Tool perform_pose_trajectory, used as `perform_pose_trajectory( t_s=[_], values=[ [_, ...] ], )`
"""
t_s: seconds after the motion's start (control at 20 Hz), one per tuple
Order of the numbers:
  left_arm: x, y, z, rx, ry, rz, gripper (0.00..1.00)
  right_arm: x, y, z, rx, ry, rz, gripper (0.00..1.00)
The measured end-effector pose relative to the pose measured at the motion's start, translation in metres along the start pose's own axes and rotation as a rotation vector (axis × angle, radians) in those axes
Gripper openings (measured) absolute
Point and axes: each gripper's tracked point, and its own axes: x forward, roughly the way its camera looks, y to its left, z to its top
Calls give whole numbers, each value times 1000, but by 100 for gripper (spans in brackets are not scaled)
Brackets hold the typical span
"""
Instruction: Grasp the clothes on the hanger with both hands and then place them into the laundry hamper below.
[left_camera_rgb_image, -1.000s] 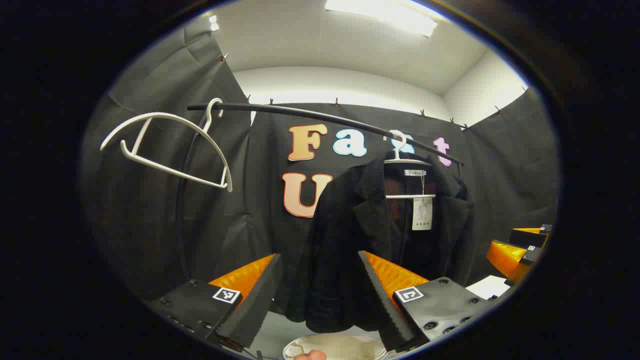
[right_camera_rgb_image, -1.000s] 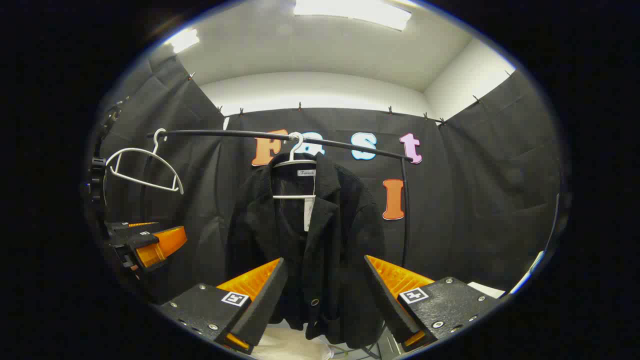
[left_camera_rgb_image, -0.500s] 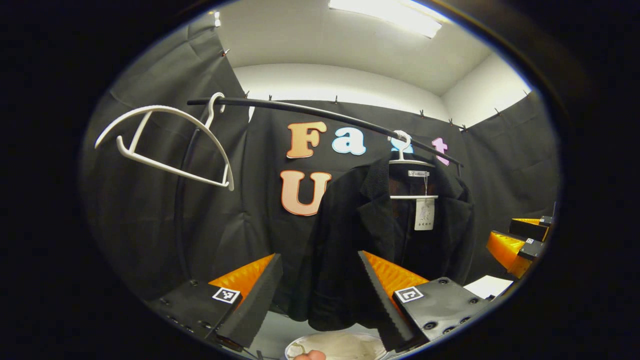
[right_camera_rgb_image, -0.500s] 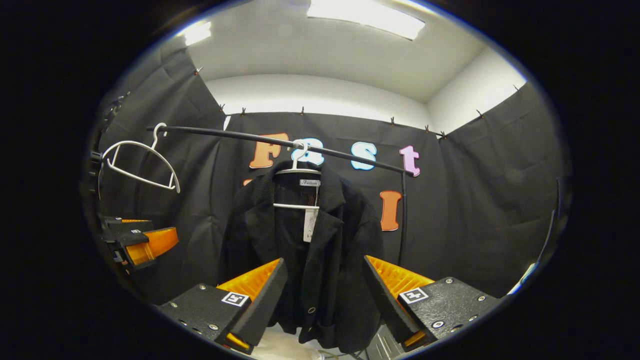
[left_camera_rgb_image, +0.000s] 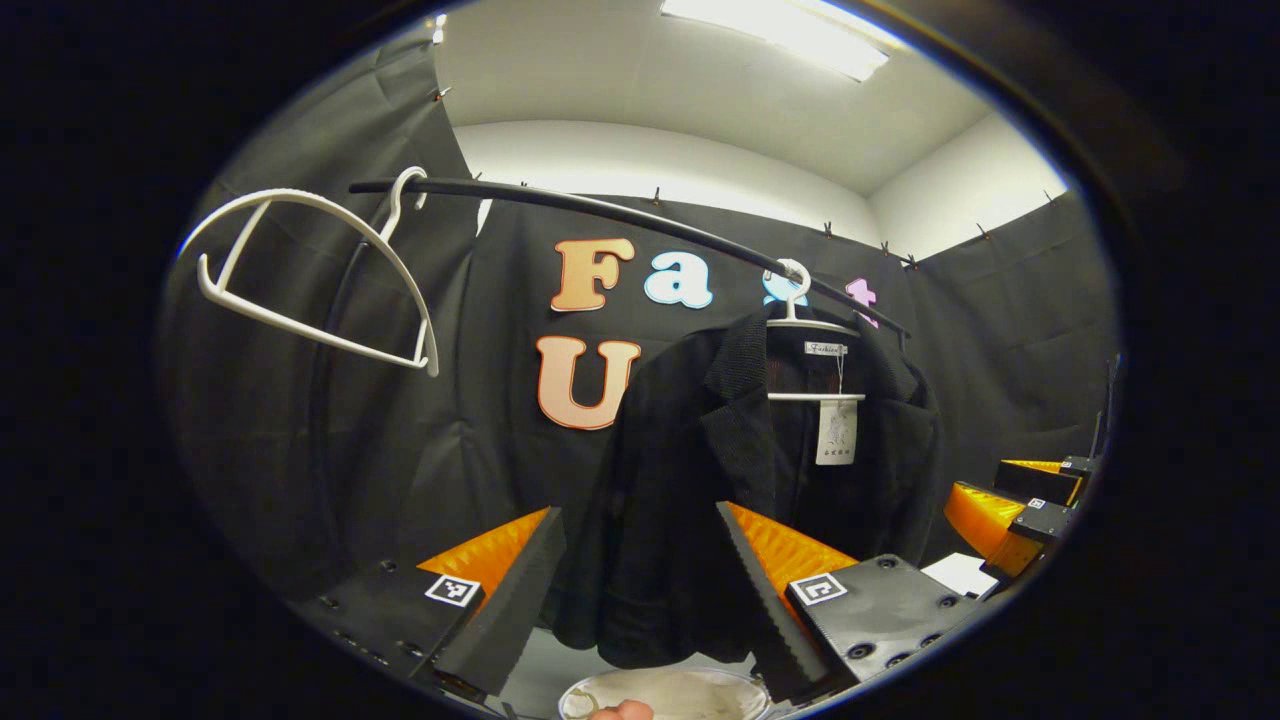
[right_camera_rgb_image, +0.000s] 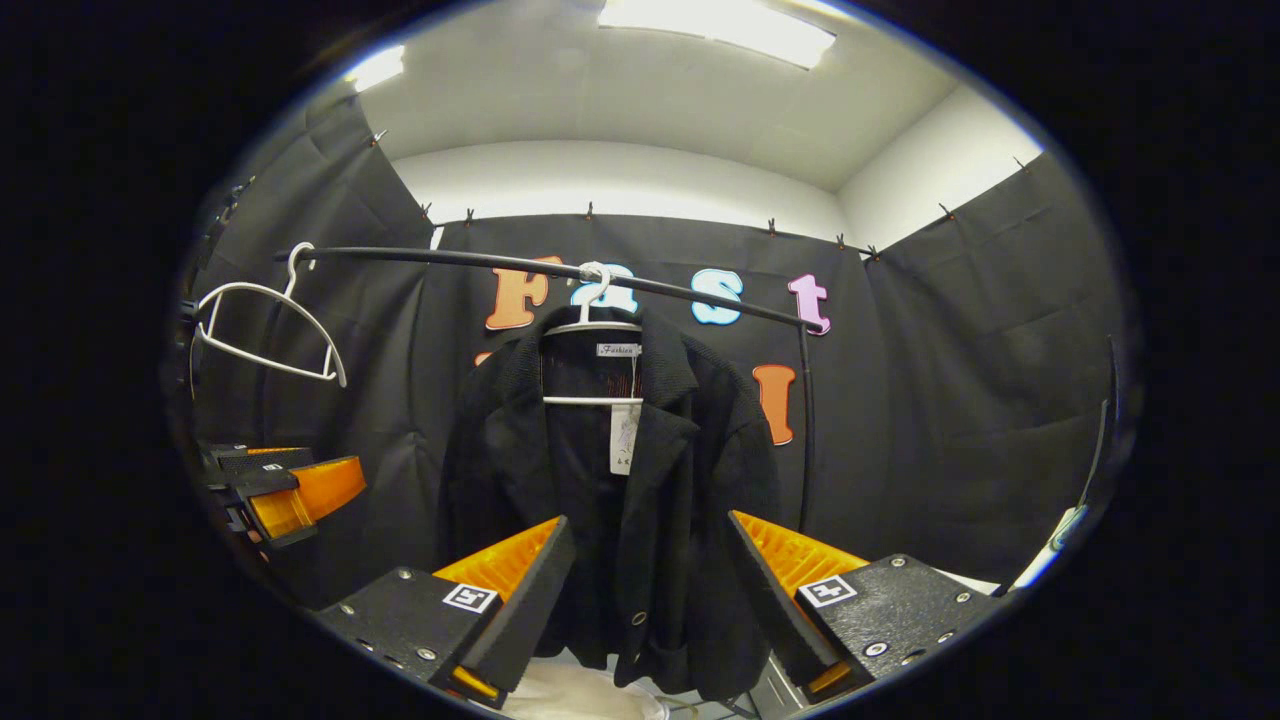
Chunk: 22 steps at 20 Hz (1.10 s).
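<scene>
Left gripper view: jacket (left_camera_rgb_image: 740, 480) lower, nearer than before; hand-held gripper (left_camera_rgb_image: 640, 590) agape

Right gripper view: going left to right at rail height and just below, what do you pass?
Empty white hanger → black jacket on its own hanger → upright post of the rack at the rail's right end.
</scene>
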Motion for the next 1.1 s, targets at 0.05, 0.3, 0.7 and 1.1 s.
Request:
perform_pose_trajectory(
  t_s=[0.05, 0.3, 0.7, 1.1],
  values=[
    [3, 1, -1, -2, -2, 1, 93, 4, 1, -1, 0, 7, 0, 94],
    [13, 4, -9, -24, 11, 21, 96, 22, 5, -3, 8, 2, 12, 94],
    [18, 11, -12, -13, 10, 56, 93, 79, 16, -23, 78, 51, 40, 94],
    [12, 29, -9, 5, 2, 115, 100, 151, 21, -48, 71, 91, 65, 94]
  ],
)
